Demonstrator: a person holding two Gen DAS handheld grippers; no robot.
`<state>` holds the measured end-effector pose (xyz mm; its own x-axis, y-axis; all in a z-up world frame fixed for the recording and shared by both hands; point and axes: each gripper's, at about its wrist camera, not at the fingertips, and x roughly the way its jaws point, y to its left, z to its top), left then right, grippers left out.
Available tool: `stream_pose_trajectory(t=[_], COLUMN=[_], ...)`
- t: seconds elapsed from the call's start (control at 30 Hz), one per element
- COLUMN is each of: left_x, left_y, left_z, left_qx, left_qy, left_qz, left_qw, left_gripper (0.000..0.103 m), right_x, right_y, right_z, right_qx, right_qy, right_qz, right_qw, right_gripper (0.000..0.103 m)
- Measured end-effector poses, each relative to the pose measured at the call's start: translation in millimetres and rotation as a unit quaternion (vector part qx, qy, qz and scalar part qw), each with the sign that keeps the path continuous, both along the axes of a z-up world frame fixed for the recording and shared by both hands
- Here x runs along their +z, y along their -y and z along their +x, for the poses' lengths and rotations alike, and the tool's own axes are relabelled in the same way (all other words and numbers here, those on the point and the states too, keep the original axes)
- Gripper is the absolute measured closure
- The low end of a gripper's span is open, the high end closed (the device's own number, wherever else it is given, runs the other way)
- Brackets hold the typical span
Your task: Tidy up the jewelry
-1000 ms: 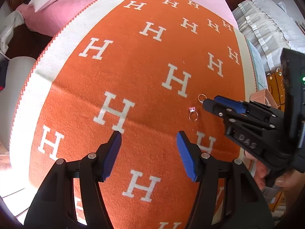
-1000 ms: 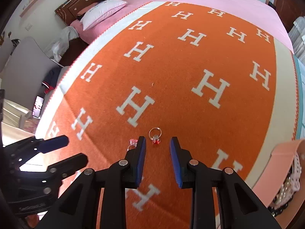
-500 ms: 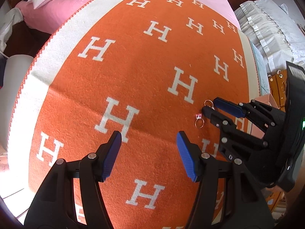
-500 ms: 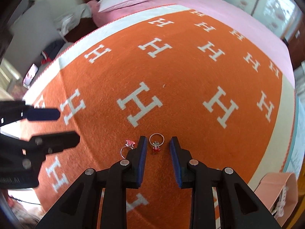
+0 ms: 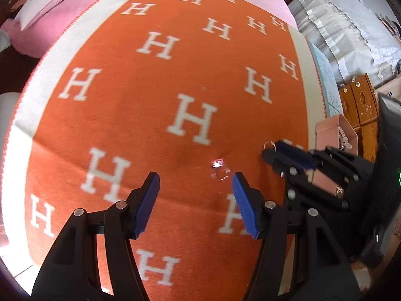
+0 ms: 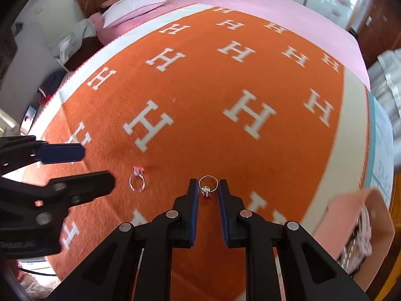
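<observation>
Black fingers (image 6: pixel 190 208), blue pads, silver screws.

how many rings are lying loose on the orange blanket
2. The red-stone ring sits between the right gripper fingers; the pink-stone ring lies to its left, near the left gripper. The pink box may hide more.

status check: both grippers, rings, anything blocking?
Right hand-held gripper straddling red-stone ring, not yet clamped. Left hand-held gripper open beside pink-stone ring. Nothing in the way.
</observation>
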<state>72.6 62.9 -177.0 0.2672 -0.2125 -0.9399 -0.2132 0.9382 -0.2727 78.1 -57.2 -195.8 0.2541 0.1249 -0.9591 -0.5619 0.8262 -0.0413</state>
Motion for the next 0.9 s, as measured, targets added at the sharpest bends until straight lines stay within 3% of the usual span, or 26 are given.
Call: stream_pose_trajectory(t=[0.17,0.37,0.57,0.6,0.7,0.9], left_x=[-4.5,-17.7,-17.4,-17.7,-19.0,-9.6], left_y=[15.9,24.6,33.7,34.6,33.9,34.6], left_z=[13.7,26.7,31.1,31.3,29.1,10.6], left_qx=[-0.001,0.015,0.024,0.024,0.025,0.029], left_qy=[-0.017,-0.056,-0.063,-0.065,-0.064,-0.018], left_qz=[-0.004,0.000,0.034,0.037,0.014,-0.013], left_qw=[0.9998,0.9983,0.9972,0.9969,0.9975,0.9993], left_gripper=[0.047,0.065,0.080,0.087,0.101,0.103], right_x=[14.7,26.8,36.5,38.1,42.3,53.2], right_y=[21.8,34.9,49.7,53.0,62.1,75.8], right_z=[-15.5,-32.6,-40.0,-40.6,-41.3,-46.7], right_qx=[-0.021,-0.036,-0.050,-0.054,-0.062,-0.074], right_qy=[-0.004,-0.007,-0.004,-0.004,-0.004,0.002], right_qz=[0.017,0.037,0.051,0.053,0.058,0.069], right_qw=[1.000,0.999,0.997,0.997,0.996,0.995], right_gripper=[0.088,0.088,0.088,0.088,0.088,0.088])
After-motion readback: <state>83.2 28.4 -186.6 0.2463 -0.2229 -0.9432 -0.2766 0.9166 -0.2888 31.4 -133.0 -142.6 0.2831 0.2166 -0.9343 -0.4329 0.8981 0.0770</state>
